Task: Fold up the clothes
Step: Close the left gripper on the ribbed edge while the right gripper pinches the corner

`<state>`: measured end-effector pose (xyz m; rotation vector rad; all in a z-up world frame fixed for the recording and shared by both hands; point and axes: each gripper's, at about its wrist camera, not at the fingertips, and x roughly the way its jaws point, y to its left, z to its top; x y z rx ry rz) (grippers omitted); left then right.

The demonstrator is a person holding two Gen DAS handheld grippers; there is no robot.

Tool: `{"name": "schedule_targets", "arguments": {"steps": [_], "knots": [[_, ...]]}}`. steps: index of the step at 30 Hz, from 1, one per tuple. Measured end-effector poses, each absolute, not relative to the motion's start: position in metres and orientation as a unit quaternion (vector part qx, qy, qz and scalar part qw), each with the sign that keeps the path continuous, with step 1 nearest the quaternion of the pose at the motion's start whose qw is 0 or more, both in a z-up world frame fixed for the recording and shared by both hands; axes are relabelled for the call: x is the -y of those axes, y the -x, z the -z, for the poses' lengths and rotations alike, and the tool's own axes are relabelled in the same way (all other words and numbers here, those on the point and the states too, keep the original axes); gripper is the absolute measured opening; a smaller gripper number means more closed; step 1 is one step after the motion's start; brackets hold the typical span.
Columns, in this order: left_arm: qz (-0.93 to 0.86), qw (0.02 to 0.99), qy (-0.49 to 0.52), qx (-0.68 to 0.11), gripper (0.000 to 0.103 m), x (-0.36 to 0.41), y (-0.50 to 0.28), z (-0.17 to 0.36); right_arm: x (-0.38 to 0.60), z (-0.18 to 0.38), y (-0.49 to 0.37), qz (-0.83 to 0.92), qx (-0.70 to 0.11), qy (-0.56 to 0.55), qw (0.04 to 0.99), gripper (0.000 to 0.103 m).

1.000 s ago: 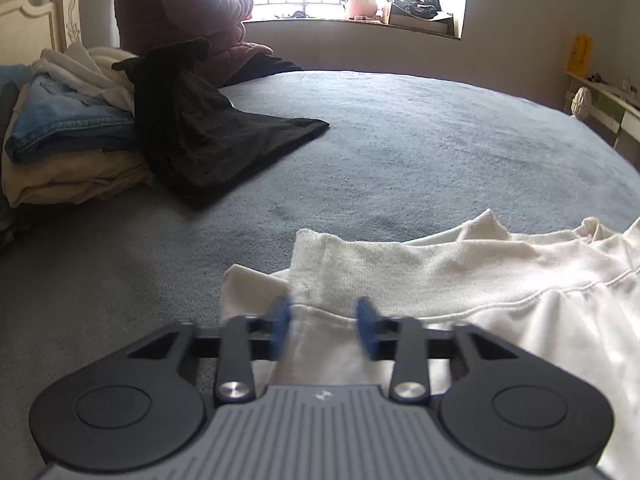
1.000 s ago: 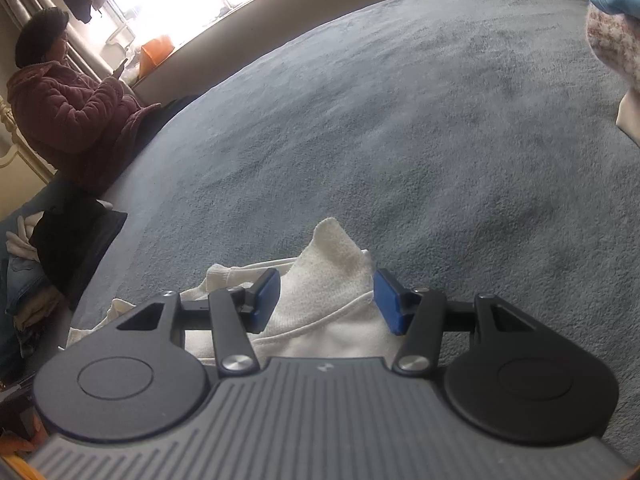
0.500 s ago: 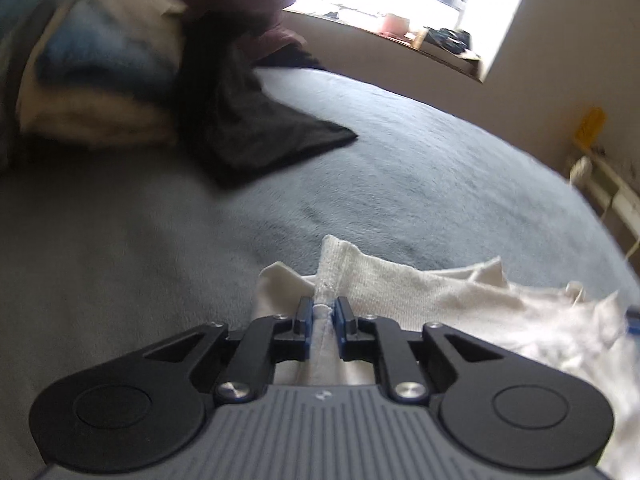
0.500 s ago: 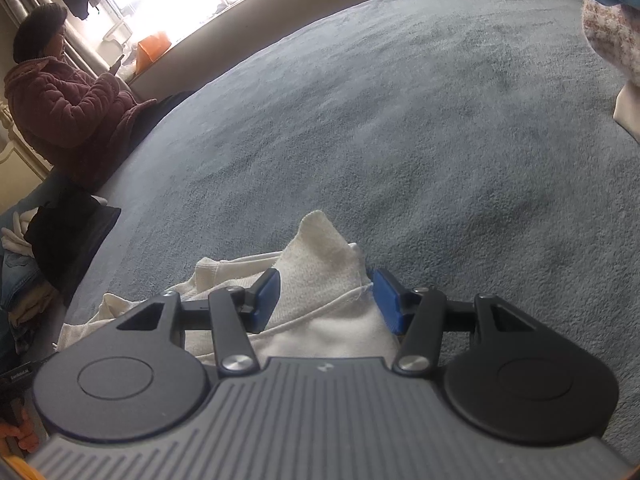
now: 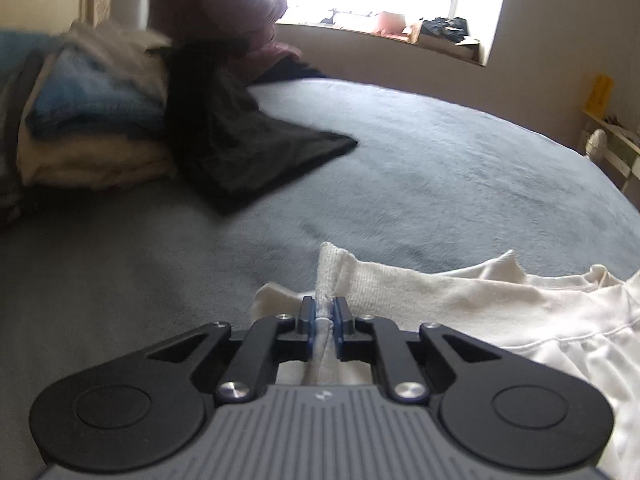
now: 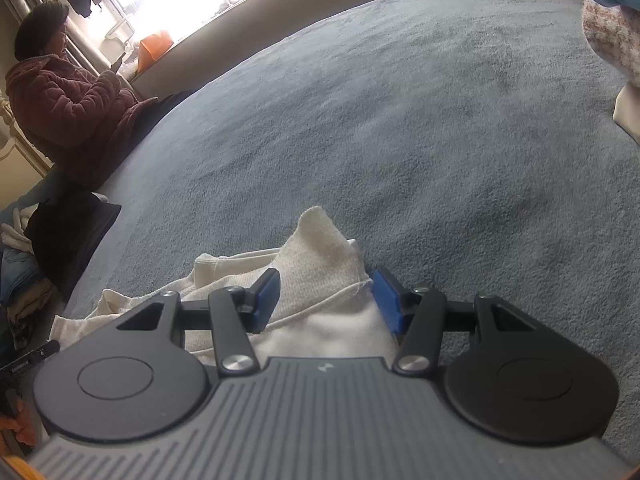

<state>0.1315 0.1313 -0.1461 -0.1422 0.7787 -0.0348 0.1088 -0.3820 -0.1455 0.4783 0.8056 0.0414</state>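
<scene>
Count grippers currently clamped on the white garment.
1. The left gripper has just closed and pinches the white garment at its ribbed edge. The right gripper straddles another ribbed corner with its jaws apart, not yet pinching.

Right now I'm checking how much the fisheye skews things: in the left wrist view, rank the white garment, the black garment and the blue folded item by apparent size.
1. white garment, largest, though nearness to the camera inflates it
2. black garment
3. blue folded item, smallest, blurred
</scene>
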Motion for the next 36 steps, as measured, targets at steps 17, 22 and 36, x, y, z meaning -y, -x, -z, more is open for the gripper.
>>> {"name": "schedule_targets", "arguments": {"steps": [17,22,36], "knots": [[0.029,0.917,0.048,-0.394,0.041,-0.117,-0.138,0.149,0.344,0.126,-0.095,-0.071,-0.364,-0.059,0.927,0.052],[0.014,0.918,0.034,-0.394,0.019,-0.115,-0.138,0.149,0.339,0.127,-0.100,-0.086,-0.361,-0.030,0.928,0.052],[-0.008,0.931,0.011,-0.365,0.010,-0.104,-0.130,0.140,0.344,0.131,-0.125,-0.065,-0.337,-0.029,0.939,0.006]]}}
